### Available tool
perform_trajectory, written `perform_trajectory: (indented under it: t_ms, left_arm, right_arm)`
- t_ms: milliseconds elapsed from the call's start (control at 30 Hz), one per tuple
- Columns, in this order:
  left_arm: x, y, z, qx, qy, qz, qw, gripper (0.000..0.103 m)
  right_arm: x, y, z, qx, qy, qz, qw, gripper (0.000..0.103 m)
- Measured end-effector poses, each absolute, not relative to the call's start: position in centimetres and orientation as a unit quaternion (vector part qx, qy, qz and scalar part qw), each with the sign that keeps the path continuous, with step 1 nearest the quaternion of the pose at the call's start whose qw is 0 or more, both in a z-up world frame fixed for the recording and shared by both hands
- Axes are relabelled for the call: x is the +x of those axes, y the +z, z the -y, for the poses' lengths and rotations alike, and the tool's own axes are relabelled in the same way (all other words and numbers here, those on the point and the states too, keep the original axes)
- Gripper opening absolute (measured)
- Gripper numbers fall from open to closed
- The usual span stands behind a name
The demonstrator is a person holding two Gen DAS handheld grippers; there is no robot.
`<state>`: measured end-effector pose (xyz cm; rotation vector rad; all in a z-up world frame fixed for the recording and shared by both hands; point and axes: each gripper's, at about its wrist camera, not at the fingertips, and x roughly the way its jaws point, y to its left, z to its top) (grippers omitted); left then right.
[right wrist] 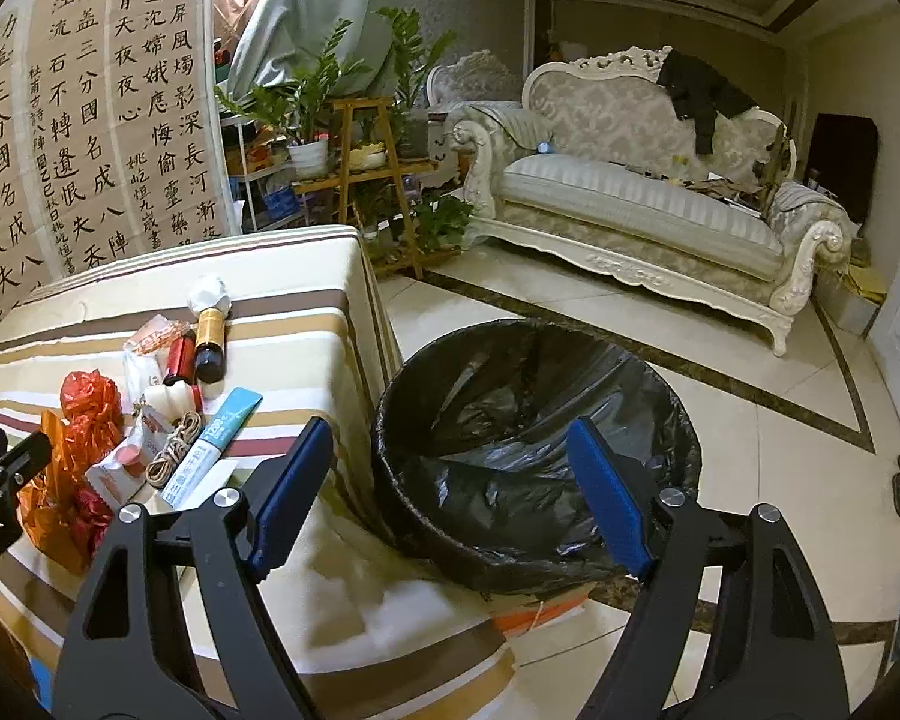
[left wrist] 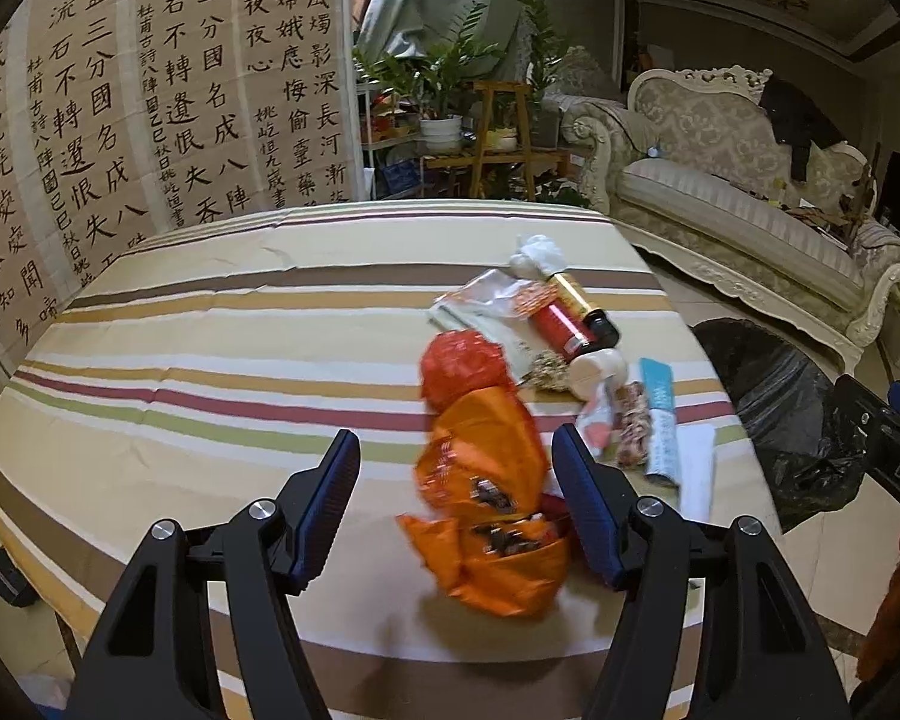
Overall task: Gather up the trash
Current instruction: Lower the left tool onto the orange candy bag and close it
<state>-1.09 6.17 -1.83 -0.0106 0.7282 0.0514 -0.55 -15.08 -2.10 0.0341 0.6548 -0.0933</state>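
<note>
Orange wrapper [left wrist: 486, 498] sitting between left gripper [left wrist: 456, 492] jaws, spread, not pinching. Right gripper [right wrist: 450, 492] hanging wide and empty over black-lined bin [right wrist: 534, 450]. Bin looking empty; whole litter pile [right wrist: 174, 396] waiting on striped table [left wrist: 210, 324].

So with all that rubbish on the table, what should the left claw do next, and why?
Probably close the left gripper on the orange plastic bag. The bag lies between its open fingers, nearest of the pile, with no pad pressing it yet. The black-lined bin waits beside the striped table.
</note>
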Motion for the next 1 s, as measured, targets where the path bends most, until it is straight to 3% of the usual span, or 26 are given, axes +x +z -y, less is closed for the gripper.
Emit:
perform_trajectory:
  t_ms: [567, 767, 900, 1000]
  left_arm:
    - [0.2, -1.3, -8.0, -0.020, 0.011, -0.385, 0.922, 0.068]
    - [-0.9, -2.2, -7.6, -0.025, 0.011, -0.392, 0.920, 0.077]
    - [-0.8, -2.7, -7.4, -0.022, 0.007, -0.385, 0.922, 0.077]
    - [-0.9, -2.7, -7.2, -0.021, -0.008, -0.380, 0.925, 0.070]
  right_arm:
    - [0.9, -1.7, 14.0, 0.015, -0.028, -0.335, 0.942, 0.079]
    - [0.7, -1.9, 13.5, 0.012, -0.018, -0.340, 0.940, 0.079]
    - [0.1, -1.7, 13.2, 0.011, -0.014, -0.335, 0.942, 0.079]
    - [-0.2, -1.6, 12.8, 0.009, -0.011, -0.334, 0.942, 0.079]
